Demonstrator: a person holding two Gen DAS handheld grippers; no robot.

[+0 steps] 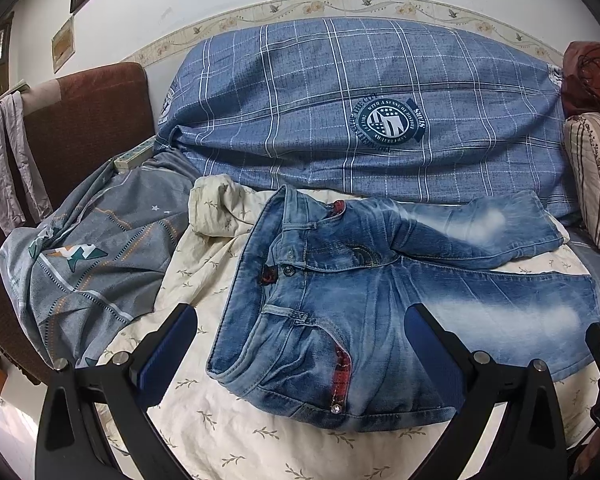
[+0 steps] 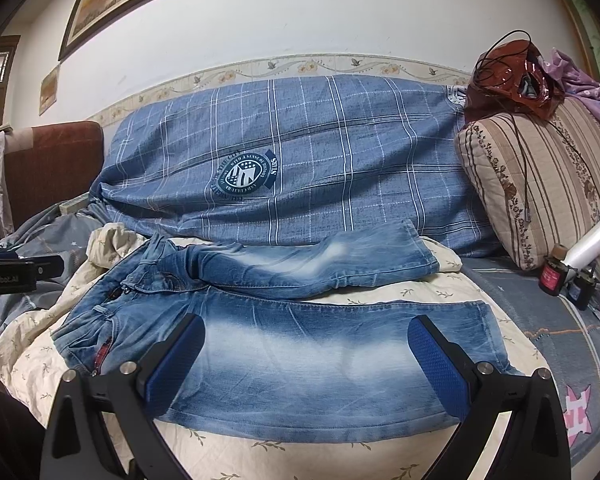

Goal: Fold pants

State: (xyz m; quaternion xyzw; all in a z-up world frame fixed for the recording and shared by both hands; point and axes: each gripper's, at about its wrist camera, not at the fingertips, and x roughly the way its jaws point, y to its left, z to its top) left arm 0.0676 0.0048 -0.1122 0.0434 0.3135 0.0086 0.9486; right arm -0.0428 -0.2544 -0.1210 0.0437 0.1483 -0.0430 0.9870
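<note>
Blue pads (image 1: 168,354) of the left gripper (image 1: 300,356) fill the near edge of the left view, spread wide, nothing between them. Right gripper (image 2: 306,360) likewise: jaws apart, empty, hovering over denim.

Jeans (image 1: 380,300) lie flat on a cream quilt (image 1: 204,412) just ahead of both tools. Waistband (image 1: 236,320) sits ahead of the left gripper, its near corner between and just under the jaws. Near leg (image 2: 320,360) runs across in front of the right gripper, its hem (image 2: 488,332) beyond the right-hand pad. Far leg (image 2: 320,264) lies further ahead, angled away from the near one, with quilt showing between them toward the hems. A blue checked pillow (image 2: 300,152) rises behind.

Judgement: folding not yet begun; the step in hand looks like taking first grips for a lengthwise fold, leg onto leg.

To do it well:
- Left takes the near waistband corner, pinching both layers, clear of the quilt beneath.
- Right takes the near leg at the hem edge, not mid-leg, so the leg lifts as a straight line.
- Lift both together, keep the denim taut between them, carry forward, lay seam on seam.
- Far leg is skewed; expect to square it after.

Risk: snagging quilt with the denim.
</note>
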